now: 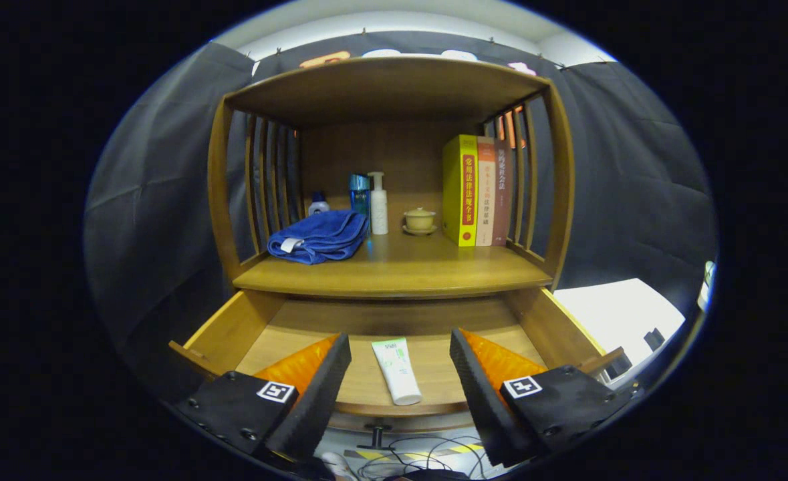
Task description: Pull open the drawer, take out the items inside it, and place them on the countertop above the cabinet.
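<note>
Two fingers of the hand-held gripper (pixel 400 374) stand widely parted at the near edge of the scene, holding nothing and touching nothing, each carrying a small square black-and-white marker on its base. Between them, a little ahead of the tips, lies a white plastic squeeze tube with green print (pixel 397 371). It rests flat on the floor of the pulled-out wooden drawer (pixel 233 331), its capped end toward the gripper and its flat crimped end pointing away, slightly angled. The tube lies apart from both fingers, nearer the drawer's front rail than its back.

Just beyond the drawer sits the brown wooden bench (pixel 394 274), the countertop of the cabinet, under a curved wooden shelf roof with slatted sides. Ahead and left of the fingers on that surface is a folded blue towel with a white tag (pixel 318 236). Behind the towel a small white-and-blue bottle (pixel 318 203) stands, and beside it a blue box-shaped container (pixel 359 192) and a white pump bottle (pixel 378 204), close together. Straight ahead, near the middle, a pale yellow lidded cup on a saucer (pixel 420 220) sits. Ahead and right of the fingers, three upright books (pixel 480 190) stand side by side: a yellow one, a pale orange one and a dark reddish one, against the right slats.

Below the drawer front, near the fingers' bases, loose dark cables (pixel 407 457) lie on the floor.
</note>
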A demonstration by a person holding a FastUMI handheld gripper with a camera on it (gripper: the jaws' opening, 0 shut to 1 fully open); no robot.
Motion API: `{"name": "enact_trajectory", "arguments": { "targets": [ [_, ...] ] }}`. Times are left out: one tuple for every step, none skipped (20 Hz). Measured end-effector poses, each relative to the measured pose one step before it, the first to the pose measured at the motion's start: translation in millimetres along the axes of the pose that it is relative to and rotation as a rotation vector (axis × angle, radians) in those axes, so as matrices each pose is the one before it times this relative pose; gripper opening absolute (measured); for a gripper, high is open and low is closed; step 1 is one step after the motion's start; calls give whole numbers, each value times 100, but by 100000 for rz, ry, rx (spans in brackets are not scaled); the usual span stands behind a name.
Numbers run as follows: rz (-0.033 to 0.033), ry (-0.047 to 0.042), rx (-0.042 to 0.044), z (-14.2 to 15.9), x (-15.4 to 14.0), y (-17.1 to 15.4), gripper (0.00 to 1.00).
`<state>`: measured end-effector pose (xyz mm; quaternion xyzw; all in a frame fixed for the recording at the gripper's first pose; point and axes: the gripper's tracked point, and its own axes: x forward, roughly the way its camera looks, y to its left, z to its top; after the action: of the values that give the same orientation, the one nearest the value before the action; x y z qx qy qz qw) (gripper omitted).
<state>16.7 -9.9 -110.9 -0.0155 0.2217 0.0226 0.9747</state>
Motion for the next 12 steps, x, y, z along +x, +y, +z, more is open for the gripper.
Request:
{"name": "enact_trajectory", "arguments": {
  "targets": [
    [13,3609,1746,5,1036,-157,97],
    [170,2459,728,365,996,-163,97],
    [425,2562,-897,260,881,28,97],
    [268,2798,-2240,215,942,-120,97],
    [-96,2934,-1799,4,883,-116,97],
    [1246,3214,-271,-82,833,178,97],
    [811,3816,1017,-363,923,129,98],
    [1496,4551,1178,-362,1000,317,98],
    [-584,4988,-1063,-560,846,-233,98],
    [296,3102,-1178,-141,906,-41,98],
    [-747,4091,5,-310,626,-226,98],
    [141,3022,-596,-202,774,72,98]
  ]
}}
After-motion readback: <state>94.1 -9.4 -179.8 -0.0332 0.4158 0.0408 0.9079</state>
